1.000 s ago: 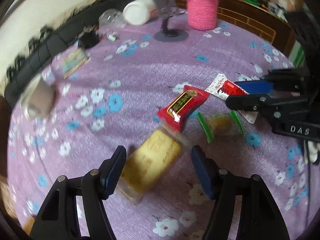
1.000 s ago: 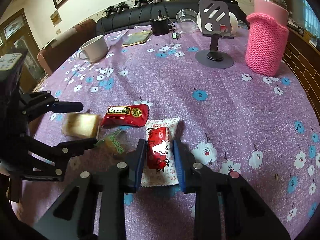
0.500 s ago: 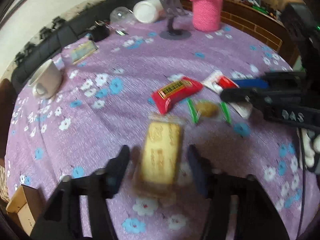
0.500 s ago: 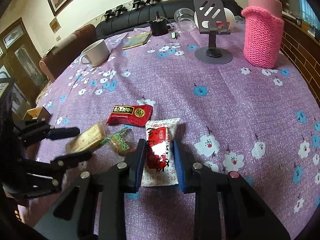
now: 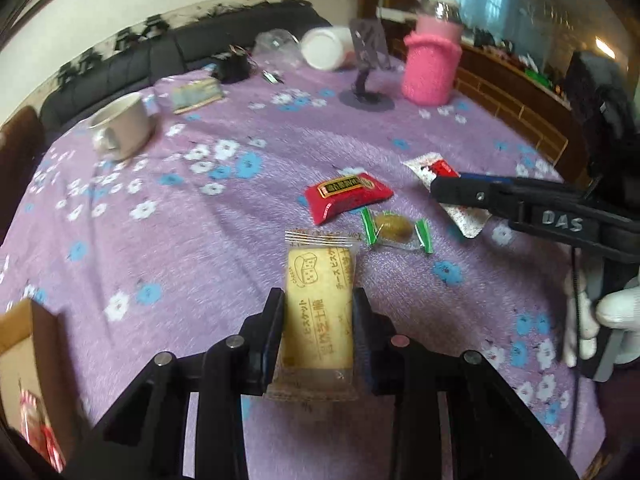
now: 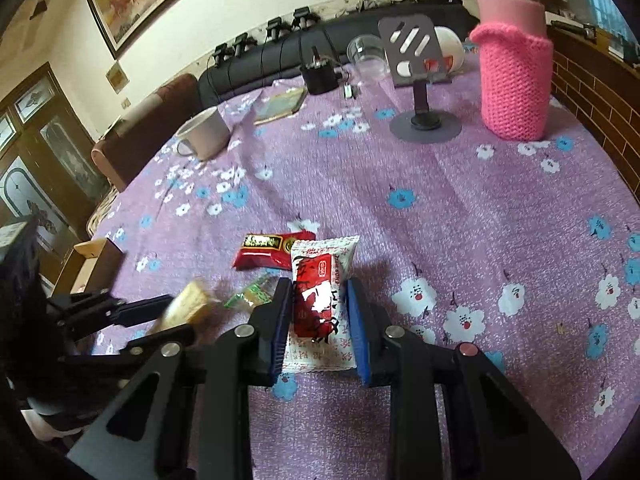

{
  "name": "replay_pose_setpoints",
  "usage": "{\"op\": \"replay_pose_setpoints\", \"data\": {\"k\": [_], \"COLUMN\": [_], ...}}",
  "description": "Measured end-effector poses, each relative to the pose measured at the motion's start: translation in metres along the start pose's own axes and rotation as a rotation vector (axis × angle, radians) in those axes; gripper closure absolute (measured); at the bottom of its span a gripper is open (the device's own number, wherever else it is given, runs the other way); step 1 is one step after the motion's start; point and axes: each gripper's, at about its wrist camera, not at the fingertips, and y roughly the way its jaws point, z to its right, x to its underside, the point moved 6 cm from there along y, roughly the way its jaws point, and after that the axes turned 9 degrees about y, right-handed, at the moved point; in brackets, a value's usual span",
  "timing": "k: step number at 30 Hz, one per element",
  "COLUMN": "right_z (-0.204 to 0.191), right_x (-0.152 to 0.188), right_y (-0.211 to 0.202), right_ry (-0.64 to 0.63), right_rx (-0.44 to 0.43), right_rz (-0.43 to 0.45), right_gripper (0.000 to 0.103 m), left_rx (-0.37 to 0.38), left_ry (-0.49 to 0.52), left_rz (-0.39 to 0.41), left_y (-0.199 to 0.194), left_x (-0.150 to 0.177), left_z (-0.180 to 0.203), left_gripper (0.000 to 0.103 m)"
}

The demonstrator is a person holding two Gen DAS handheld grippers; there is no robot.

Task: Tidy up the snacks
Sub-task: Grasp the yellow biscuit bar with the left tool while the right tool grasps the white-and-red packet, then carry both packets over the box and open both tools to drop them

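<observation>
1. Now lifted clear of the worktop (image 5: 168, 208), where a second ago lay flat: yellow biscuit pack (image 5: 320, 312), clamped between left tongs (image 5: 318, 332).
2. Pinched by right tongs (image 6: 320, 316) on the cloth: white-red packet (image 6: 320, 300).
3. Beside it: red packet (image 5: 346, 196), green candy (image 5: 394, 228).

Purple floral tablecloth (image 5: 240, 240); pink knitted sleeve (image 6: 514, 84).
</observation>
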Motion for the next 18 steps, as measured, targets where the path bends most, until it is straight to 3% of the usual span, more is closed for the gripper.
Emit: {"op": "replay_pose_setpoints", "data": {"k": [10,18], "right_z": [-0.013,-0.039], "right_x": [-0.008,0.001], "right_y": [-0.029,-0.05], "right_ry": [-0.089,-0.198], "right_rx": [0.148,0.229], "right_rz": [0.184,0.296], "right_gripper": [0.074,0.074], "left_rx": [-0.024,-0.077], "left_ry": [-0.09,-0.19], "left_rz": [0.155,0.217], "left_y": [-0.071,-0.11], "left_x": [0.012,0.046], "left_z": [0.0,-0.025], "left_gripper": [0.07,0.07]}}
